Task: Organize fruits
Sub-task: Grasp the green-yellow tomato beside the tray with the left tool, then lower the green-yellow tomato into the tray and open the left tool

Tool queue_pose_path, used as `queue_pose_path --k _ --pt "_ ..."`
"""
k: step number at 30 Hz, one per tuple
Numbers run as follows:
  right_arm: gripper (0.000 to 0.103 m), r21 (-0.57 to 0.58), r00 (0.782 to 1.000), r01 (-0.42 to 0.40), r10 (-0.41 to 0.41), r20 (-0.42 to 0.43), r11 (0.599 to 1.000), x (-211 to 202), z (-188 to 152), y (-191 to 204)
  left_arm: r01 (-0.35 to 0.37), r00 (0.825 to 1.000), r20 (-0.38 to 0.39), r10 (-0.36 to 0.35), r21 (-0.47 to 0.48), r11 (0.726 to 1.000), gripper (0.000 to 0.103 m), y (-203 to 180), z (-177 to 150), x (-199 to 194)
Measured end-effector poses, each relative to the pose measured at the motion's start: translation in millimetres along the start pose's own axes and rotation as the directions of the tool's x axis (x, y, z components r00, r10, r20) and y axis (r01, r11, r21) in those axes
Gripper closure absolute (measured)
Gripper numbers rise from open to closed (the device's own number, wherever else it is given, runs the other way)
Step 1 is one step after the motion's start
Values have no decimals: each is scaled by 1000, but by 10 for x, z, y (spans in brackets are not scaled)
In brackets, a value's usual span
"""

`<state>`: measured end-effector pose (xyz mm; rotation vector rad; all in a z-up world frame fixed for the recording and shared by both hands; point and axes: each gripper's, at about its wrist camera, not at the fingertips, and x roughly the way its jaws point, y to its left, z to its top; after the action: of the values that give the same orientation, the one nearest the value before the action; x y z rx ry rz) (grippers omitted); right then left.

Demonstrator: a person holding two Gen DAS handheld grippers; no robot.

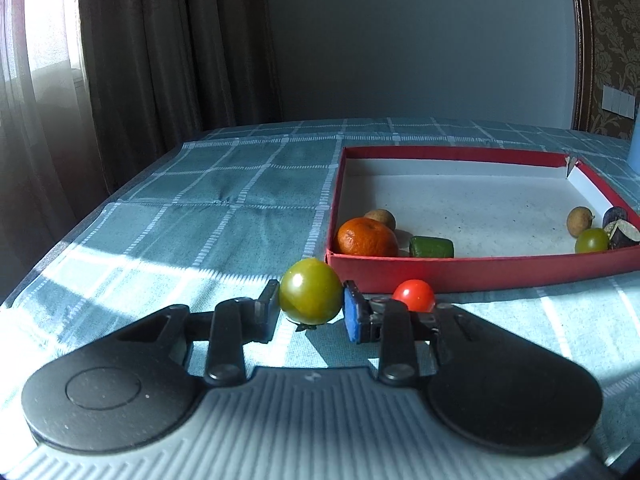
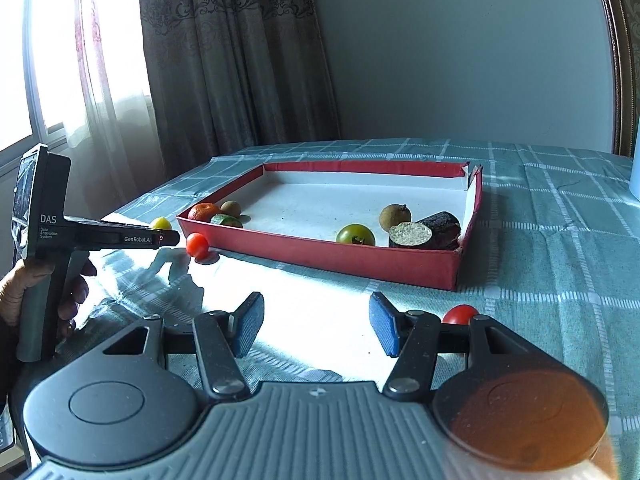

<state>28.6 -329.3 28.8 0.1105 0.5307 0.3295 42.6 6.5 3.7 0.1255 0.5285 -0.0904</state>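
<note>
Six things sat in red box [image 2: 320, 256] on counter. Left gripper [image 1: 311, 306] jaws squeezed green tomato [image 1: 311, 291] near box corner. Right gripper [image 2: 316, 326] jaws half open, empty. Two red tomatoes [image 2: 197, 245] stayed outside box.

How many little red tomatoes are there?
2. One red tomato sits on the tablecloth by the red box's near-left corner; the other red tomato is beside the right hand-held gripper. More may be hidden.
</note>
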Motion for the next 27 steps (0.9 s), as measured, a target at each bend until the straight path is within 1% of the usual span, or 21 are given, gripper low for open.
queue_pose_path --k 1,3,7,12,18,20,24,25,27 --pt "40 7 1000 -10 10 -5 1000 -2 -17 14 -1 1000 6 1 3 1000 73 -24 -4 -37" --pt "38 10 1000 -23 23 -9 1000 -13 -45 57 0 1000 22 0 7 1000 73 -85 -12 -127" --pt "38 14 999 -35 35 -4 999 -50 -76 97 -7 999 53 6 18 1000 73 -198 15 -259" --pt "38 31 999 -34 35 -31 999 -15 -84 89 -10 995 95 7 36 999 73 -334 151 -314" --pt "38 62 998 -48 51 -48 997 14 -89 37 -11 993 114 7 36 999 73 -466 344 -85" --pt "38 76 997 -57 61 -51 996 20 -93 11 -26 996 90 24 28 999 73 -489 393 59" --pt "38 99 996 -70 75 -55 993 34 -95 -23 -36 998 51 35 22 999 72 -501 421 276" --pt "38 101 995 -72 78 -56 992 36 -95 -26 -44 998 50 43 23 999 71 -508 411 303" --pt "38 104 995 -74 80 -59 992 43 -93 -29 -54 997 55 52 31 998 64 -521 392 314"
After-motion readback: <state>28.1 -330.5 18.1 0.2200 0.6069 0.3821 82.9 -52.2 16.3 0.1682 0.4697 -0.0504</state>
